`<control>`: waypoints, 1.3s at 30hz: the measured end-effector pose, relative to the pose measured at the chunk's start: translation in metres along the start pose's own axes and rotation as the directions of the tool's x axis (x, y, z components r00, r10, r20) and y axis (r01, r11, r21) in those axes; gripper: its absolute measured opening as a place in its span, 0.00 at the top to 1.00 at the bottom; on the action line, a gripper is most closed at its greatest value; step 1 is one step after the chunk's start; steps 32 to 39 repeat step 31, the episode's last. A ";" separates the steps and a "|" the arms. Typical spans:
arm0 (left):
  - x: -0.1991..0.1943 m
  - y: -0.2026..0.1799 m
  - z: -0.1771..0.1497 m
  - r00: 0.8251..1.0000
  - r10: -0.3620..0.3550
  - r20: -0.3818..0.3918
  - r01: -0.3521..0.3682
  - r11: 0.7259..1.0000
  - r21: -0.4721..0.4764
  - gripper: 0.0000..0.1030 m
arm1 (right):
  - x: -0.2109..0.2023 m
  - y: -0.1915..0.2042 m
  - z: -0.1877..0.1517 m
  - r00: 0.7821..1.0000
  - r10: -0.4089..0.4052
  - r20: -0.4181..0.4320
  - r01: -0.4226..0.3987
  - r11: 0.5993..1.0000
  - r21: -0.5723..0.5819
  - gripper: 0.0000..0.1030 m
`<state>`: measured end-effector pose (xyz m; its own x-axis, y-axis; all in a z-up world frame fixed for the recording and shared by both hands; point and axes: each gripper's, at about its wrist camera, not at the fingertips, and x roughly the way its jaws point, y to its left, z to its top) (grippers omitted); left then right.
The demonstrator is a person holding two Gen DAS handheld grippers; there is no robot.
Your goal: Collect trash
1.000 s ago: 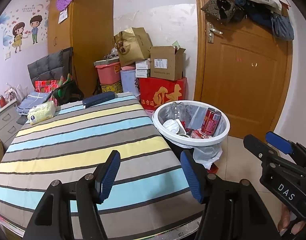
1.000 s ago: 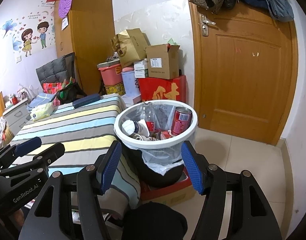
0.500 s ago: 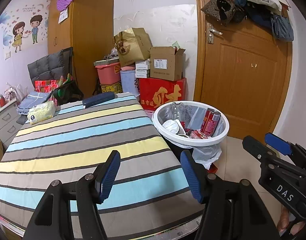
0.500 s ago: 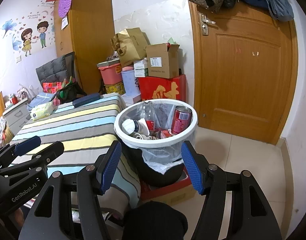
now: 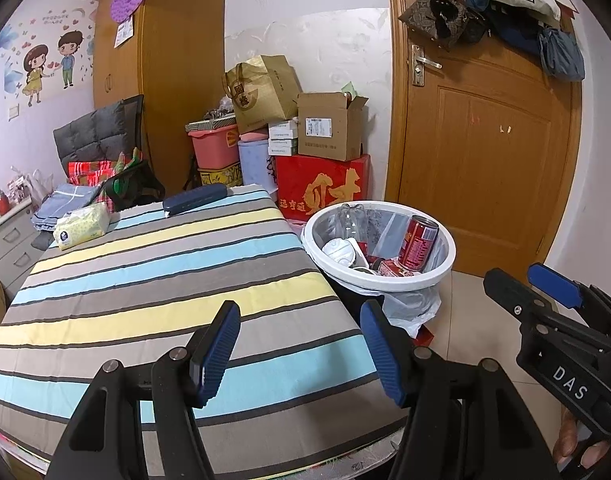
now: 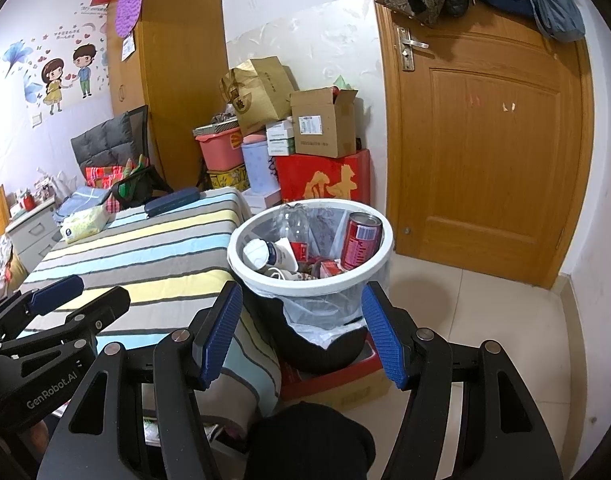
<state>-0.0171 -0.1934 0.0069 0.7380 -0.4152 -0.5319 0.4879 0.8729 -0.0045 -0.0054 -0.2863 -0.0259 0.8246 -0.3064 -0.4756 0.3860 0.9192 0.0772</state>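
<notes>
**K:** Bedroom corner, striped table cloth point(image 5: 153, 280) in the foreground; what are the tongs doing?

**M:** left gripper point(image 5: 301, 350) hangs over the near edge of the cloth, blue pads point(image 5: 219, 346) wide apart, nothing between them; right gripper point(image 6: 301, 332) sits off the table's corner, pads point(image 6: 379, 334) equally wide, also empty, pointed at the bin; each gripper shows at the side of the other's view.

**K:** Trash location?

**M:** all visible trash is in the white-rimmed bin point(image 6: 265, 282), just beside the table's right edge; clear liner point(image 6: 321, 308) hangs over its dark body; bin stands on a flat red box point(image 6: 333, 380) on the tiled floor.

**K:** Contents?

**M:** red can point(image 6: 361, 240) upright-ish, leaning on the far-right wall; clear plastic bottle point(image 6: 293, 218) against the back wall; white bottle point(image 6: 271, 254) lying on its side at left; small red packet point(image 6: 331, 268) low in the middle; rest too jumbled to tell.

**K:** On the table?

**M:** far end only; tissue pack point(image 5: 81, 226) at the far-left corner, dark blue case point(image 5: 193, 204) on the far edge, well apart from both grippers.

**K:** Behind?

**M:** stacked boxes against the wall: red box point(image 5: 321, 186) with gold characters, cardboard carton point(image 5: 329, 128) on top, gold paper bag point(image 5: 263, 92), pink tub point(image 5: 215, 150); wooden door point(image 5: 485, 152) to the right, shut, bags hanging on it.
</notes>
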 end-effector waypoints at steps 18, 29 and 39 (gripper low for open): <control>0.001 0.001 0.000 1.000 0.002 0.000 -0.002 1.000 -0.007 0.40 | 0.001 -0.002 -0.001 1.000 0.006 0.001 -0.006 1.000 0.001 0.38; 0.000 -0.001 -0.001 1.000 0.000 -0.003 0.000 1.000 -0.005 0.40 | 0.000 -0.003 0.001 1.000 0.012 0.001 -0.012 1.000 -0.001 0.38; 0.000 -0.001 -0.001 1.000 0.003 -0.001 -0.003 1.000 -0.006 0.40 | 0.000 -0.004 0.001 1.000 0.012 0.000 -0.012 1.000 -0.001 0.38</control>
